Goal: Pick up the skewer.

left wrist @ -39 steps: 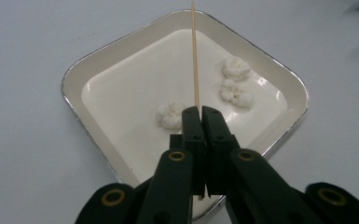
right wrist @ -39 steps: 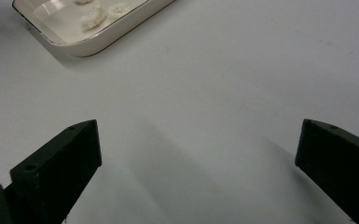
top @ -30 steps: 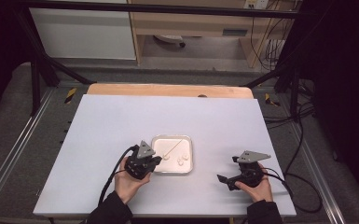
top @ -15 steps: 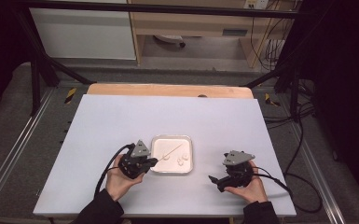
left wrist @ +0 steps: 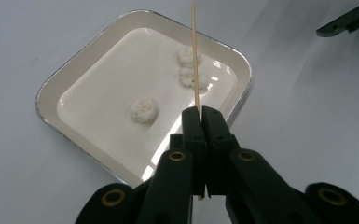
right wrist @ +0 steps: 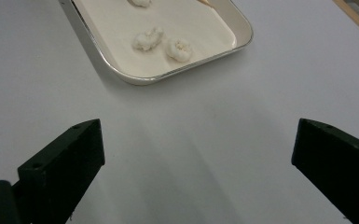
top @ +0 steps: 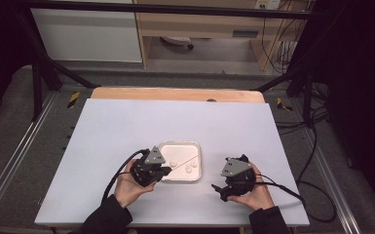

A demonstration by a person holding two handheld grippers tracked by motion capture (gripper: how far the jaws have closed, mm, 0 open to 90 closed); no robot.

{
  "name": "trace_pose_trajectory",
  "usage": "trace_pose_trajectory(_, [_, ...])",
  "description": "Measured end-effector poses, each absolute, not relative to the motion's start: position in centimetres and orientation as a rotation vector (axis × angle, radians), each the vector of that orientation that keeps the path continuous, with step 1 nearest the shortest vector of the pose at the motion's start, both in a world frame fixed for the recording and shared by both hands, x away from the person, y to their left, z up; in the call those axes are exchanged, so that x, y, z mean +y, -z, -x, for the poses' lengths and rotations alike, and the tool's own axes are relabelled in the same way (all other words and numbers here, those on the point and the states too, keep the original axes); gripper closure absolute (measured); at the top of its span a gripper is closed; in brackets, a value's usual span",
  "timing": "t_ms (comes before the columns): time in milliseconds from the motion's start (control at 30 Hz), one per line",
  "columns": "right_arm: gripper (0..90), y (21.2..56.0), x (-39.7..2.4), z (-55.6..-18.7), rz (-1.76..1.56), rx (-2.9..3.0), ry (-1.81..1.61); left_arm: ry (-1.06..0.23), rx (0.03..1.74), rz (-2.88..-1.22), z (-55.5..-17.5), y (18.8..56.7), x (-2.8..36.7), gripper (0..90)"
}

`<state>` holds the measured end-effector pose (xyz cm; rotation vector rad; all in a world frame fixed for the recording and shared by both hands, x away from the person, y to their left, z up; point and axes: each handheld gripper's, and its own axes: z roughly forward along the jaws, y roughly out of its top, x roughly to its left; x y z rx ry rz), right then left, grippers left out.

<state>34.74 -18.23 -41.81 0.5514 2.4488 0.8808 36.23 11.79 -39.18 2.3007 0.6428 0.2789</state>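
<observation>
A shallow white tray (top: 164, 146) (left wrist: 74, 74) (right wrist: 98, 51) sits near the front middle of the table, with three white puffy lumps in it. One lump (left wrist: 144, 110) lies apart, and two lumps (left wrist: 191, 67) (right wrist: 163, 43) lie close together. My left gripper (top: 161, 171) (left wrist: 198, 112), at the tray's left front corner, is shut on a thin wooden stick (left wrist: 195, 51) that points out over the paired lumps. To the right of the tray, my right gripper (top: 221, 176) (right wrist: 198, 172) stands open with nothing between its jaws, aimed at the tray.
The tray rests on a white table sheet (top: 175, 117) with a wooden strip (top: 175, 94) along the far edge. Black frame rails and cables run along both sides. A jaw of the right gripper (left wrist: 347, 19) shows at the top right of the left gripper view.
My right gripper has moved left toward the tray and turned to face it. My left gripper has stayed at the tray's corner with the stick held.
</observation>
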Motion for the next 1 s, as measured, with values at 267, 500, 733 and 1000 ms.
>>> trace_pose_trajectory(267, [4.5,41.3,-17.8,-34.5,-0.489,2.448,-0.839,-0.255,0.587,-2.339,-36.2,39.0,9.8,89.0])
trace_pose_trajectory(500, [7.4,41.1,-17.6,-34.2,-0.411,2.442,-0.807,-0.235,0.526,-2.378,-36.3,38.7,7.6,89.1])
trace_pose_trajectory(733, [14.7,41.2,-17.7,-33.8,-0.299,2.432,-0.77,-0.225,0.47,-2.408,-36.1,38.6,5.4,89.0])
trace_pose_trajectory(1000, [27.1,41.4,-17.8,-33.7,-0.177,2.422,-0.738,-0.211,0.428,-2.443,-36.1,38.7,3.6,89.0])
